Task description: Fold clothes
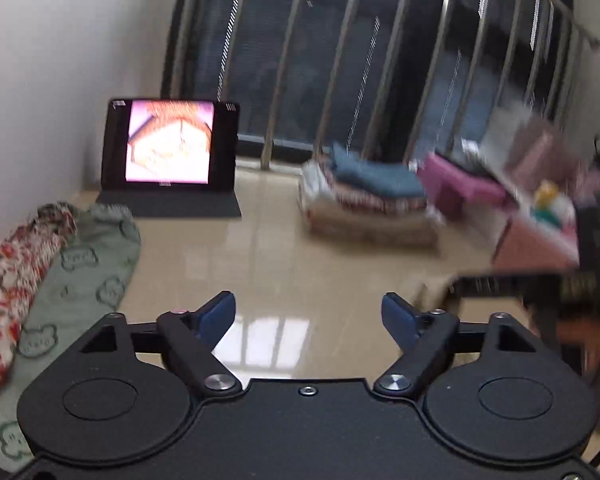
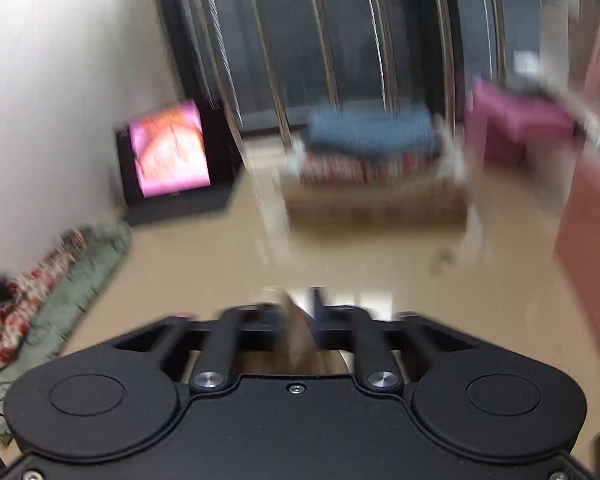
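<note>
My left gripper point(image 1: 308, 316) stands open over the glossy beige floor point(image 1: 260, 264), with nothing between its blue pads point(image 1: 216, 316). A stack of folded clothes point(image 1: 364, 196) with a blue piece on top lies ahead to the right. A floral garment point(image 1: 4, 272) and a green bear-print garment point(image 1: 80, 272) lie unfolded at the left. In the blurred right wrist view my right gripper point(image 2: 300, 312) has its fingers close together with a tan strip of cloth point(image 2: 296, 336) between them. A pinkish garment point(image 2: 592, 248) hangs blurred at the right, also seen as the pinkish garment point(image 1: 536, 240) in the left wrist view.
A tablet point(image 1: 168, 148) with a lit screen stands against the white wall at the back left. Dark windows with metal bars point(image 1: 340, 60) fill the back. A magenta box point(image 1: 456, 188) sits right of the folded stack point(image 2: 372, 160).
</note>
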The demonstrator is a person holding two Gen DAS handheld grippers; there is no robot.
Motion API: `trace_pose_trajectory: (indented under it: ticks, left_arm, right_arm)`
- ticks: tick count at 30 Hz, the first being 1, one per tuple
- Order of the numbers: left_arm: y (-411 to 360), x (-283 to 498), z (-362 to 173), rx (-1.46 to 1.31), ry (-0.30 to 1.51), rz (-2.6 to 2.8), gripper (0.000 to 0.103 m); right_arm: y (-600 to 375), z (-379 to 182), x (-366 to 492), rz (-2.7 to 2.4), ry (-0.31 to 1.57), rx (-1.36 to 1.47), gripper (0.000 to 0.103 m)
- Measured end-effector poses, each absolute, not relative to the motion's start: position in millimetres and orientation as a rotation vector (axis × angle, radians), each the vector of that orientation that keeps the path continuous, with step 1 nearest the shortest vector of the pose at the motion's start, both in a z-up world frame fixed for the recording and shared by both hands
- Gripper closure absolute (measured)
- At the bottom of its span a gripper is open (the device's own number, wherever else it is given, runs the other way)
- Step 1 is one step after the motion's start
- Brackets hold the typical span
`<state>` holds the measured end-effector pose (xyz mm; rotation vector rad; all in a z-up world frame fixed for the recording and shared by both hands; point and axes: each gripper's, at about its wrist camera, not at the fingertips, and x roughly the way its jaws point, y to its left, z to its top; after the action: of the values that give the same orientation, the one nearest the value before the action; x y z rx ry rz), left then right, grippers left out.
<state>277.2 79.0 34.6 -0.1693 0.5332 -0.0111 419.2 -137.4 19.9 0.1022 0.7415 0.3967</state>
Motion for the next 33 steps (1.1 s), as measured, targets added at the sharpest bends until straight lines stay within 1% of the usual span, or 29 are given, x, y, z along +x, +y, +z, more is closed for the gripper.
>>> trace_pose_trajectory:
  ticks: [1,2,3,4,6,8,9,10,14,16,21,23,24,25,30,33]
  left_arm:
    - [76,275,23,-0.152,0.564,-0.027,0.019]
    - [76,271,15,-0.148,0.587,-0.042,0.016]
    - [75,268,7,-0.143,0.611,-0.056,0.010]
    - [75,264,-1,-0.139,0.634,-0.071,0.008]
    - [75,255,-7,-0.147,0.659,-0.107,0.008]
    - [73,244,-13,-0.154,0.680,-0.140,0.005]
    - [71,238,-17,-0.156,0.690,-0.154,0.004]
    - [65,236,-18,-0.154,0.693,-0.168,0.004]
    - [41,224,-19,-0.131,0.696,-0.225,0.003]
    - [28,219,-16,-0.102,0.682,-0.247,0.000]
    - [6,208,-10,-0.045,0.666,-0.257,0.000]
    - [1,203,-10,-0.030,0.668,-0.237,0.000]
    - [-2,201,-10,-0.023,0.669,-0.227,0.000]
    - [-2,199,-10,-0.029,0.679,-0.227,0.000]
    - [0,184,-13,-0.071,0.740,-0.252,0.000]
    - [5,165,-21,-0.061,0.741,-0.234,0.000]
  right_arm:
    - [-140,14,420,0.381,0.765,0.115,0.040]
    - [-144,10,418,0.373,0.772,0.126,0.040]
    - [-150,8,416,0.370,0.768,0.140,0.039]
    - [-157,7,412,0.369,0.758,0.156,0.036]
    - [-173,7,404,0.360,0.732,0.190,0.032]
    - [-192,11,394,0.356,0.704,0.209,0.024]
    - [-201,12,389,0.354,0.696,0.221,0.018]
    - [-209,13,387,0.351,0.690,0.235,0.016]
    - [-235,14,379,0.359,0.692,0.286,0.014]
    - [-243,14,377,0.347,0.690,0.312,0.014]
    - [-252,17,355,0.357,0.637,0.308,0.012]
    - [-254,19,344,0.364,0.617,0.290,0.007]
    - [-255,20,339,0.368,0.608,0.283,0.002]
    - [-255,21,334,0.371,0.598,0.275,0.001]
    - [-257,27,300,0.385,0.544,0.195,0.001]
    - [-259,30,272,0.398,0.502,0.148,0.001]
